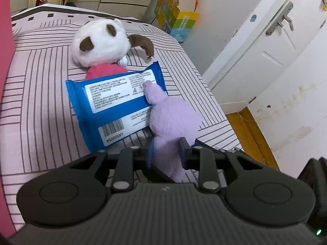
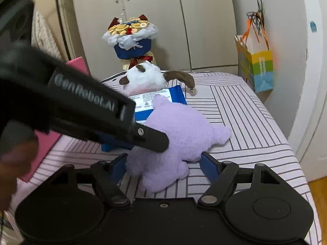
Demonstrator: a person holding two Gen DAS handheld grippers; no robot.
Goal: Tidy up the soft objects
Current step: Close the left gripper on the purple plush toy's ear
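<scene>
A lilac plush toy (image 1: 173, 120) lies on the striped bed, overlapping a blue wipes pack (image 1: 114, 104). Behind the pack lies a white plush (image 1: 100, 40) with brown patches and a pink body. My left gripper (image 1: 166, 153) is shut on the lilac plush's near end. In the right wrist view the lilac plush (image 2: 184, 130) lies between the blue pads of my open right gripper (image 2: 163, 167), which straddles its lower part without squeezing. The left gripper's black body (image 2: 81, 110) crosses that view from the left, over the wipes pack (image 2: 163, 96). The white plush (image 2: 147, 77) lies beyond.
A pink box (image 1: 5, 40) stands at the bed's left edge. A bouquet in blue wrap (image 2: 130, 38) stands behind the bed by the wardrobe. A colourful paper bag (image 2: 257, 63) hangs at the right. A white door (image 1: 276, 51) and wooden floor lie past the bed's right edge.
</scene>
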